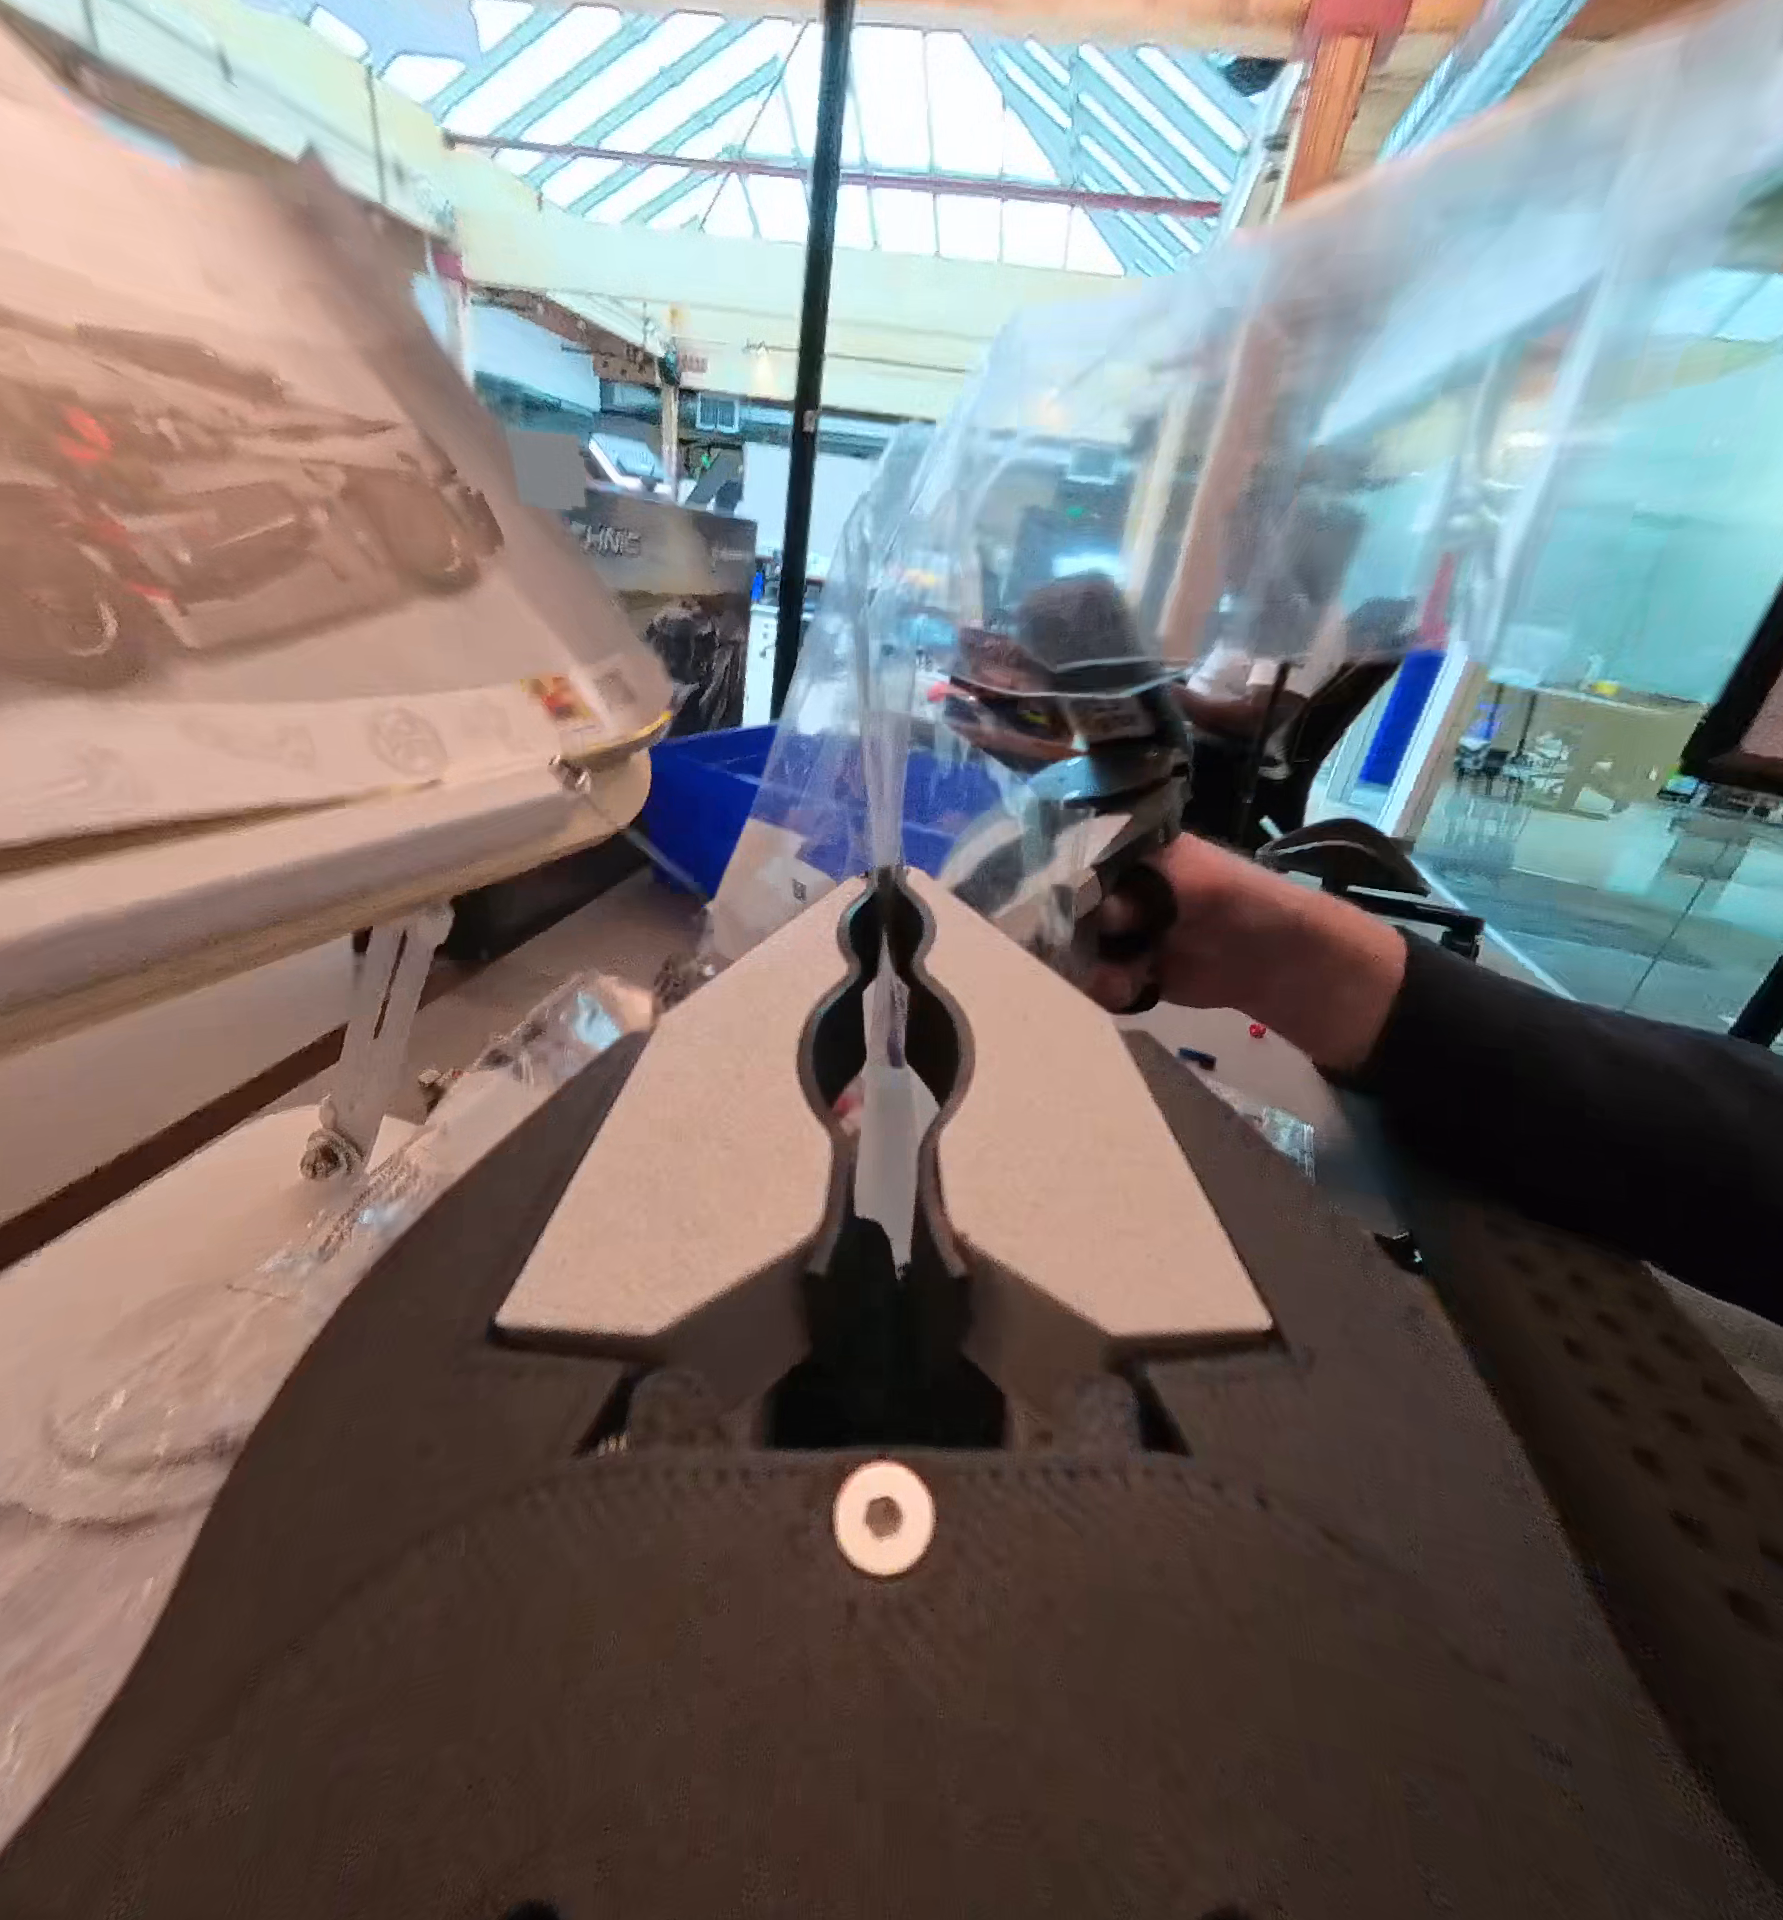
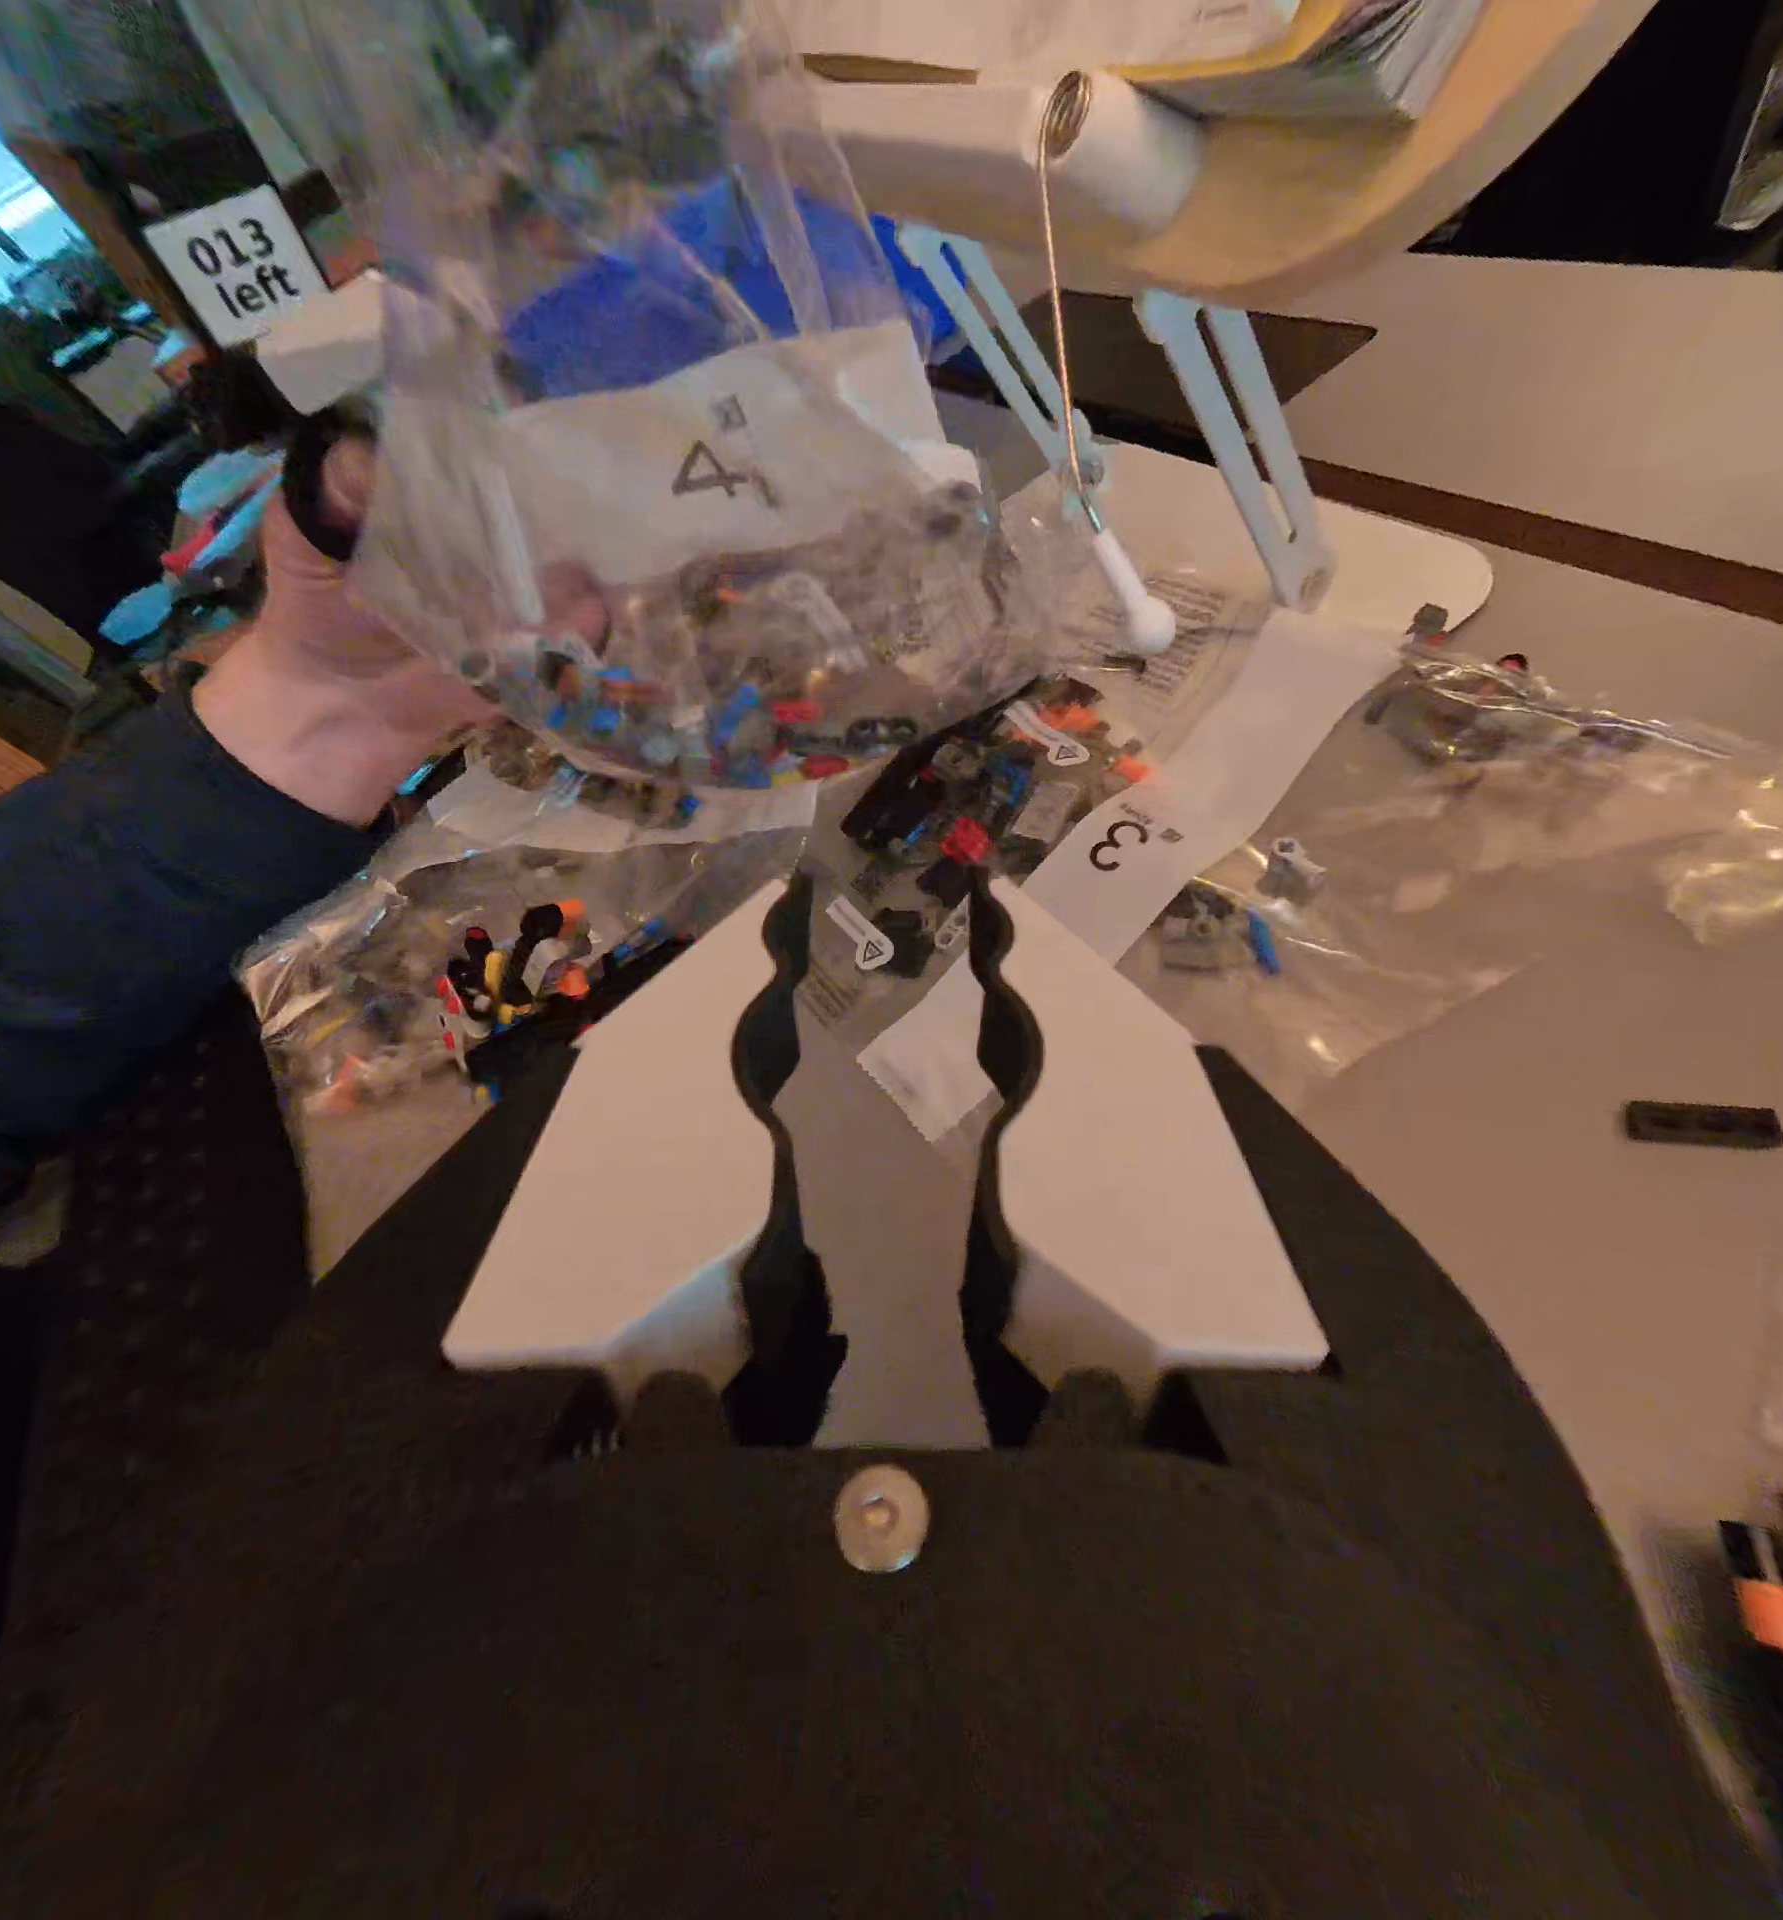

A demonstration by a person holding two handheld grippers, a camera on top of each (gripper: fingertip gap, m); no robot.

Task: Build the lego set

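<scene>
My left gripper [image 1: 885, 885] is shut on the edge of a clear plastic bag [image 1: 1386, 436] and holds it up in the air. In the right wrist view the same bag [image 2: 679, 582] hangs at the upper left, with a white label and many small coloured lego pieces at its bottom. A hand [image 2: 326, 665] shows behind it. My right gripper [image 2: 885, 899] is open and empty, just below and in front of the hanging bag. It hovers over another bag of pieces [image 2: 970, 810] on the table. The right gripper also shows through the plastic in the left wrist view [image 1: 1105, 821], held by a hand [image 1: 1251, 956].
An instruction booklet [image 1: 191, 540] rests on a white book stand [image 2: 1230, 436] at the back of the white table [image 2: 1489, 1195]. More bags of pieces lie at the left [image 2: 471, 987] and right [image 2: 1489, 727]. A loose black piece [image 2: 1702, 1124] lies at the right. A blue bin [image 1: 710, 800] stands behind. My right fingertips sit around 15 cm from my left ones. It is some 15 cm from my right tips to the loose black piece [image 2: 1702, 1124].
</scene>
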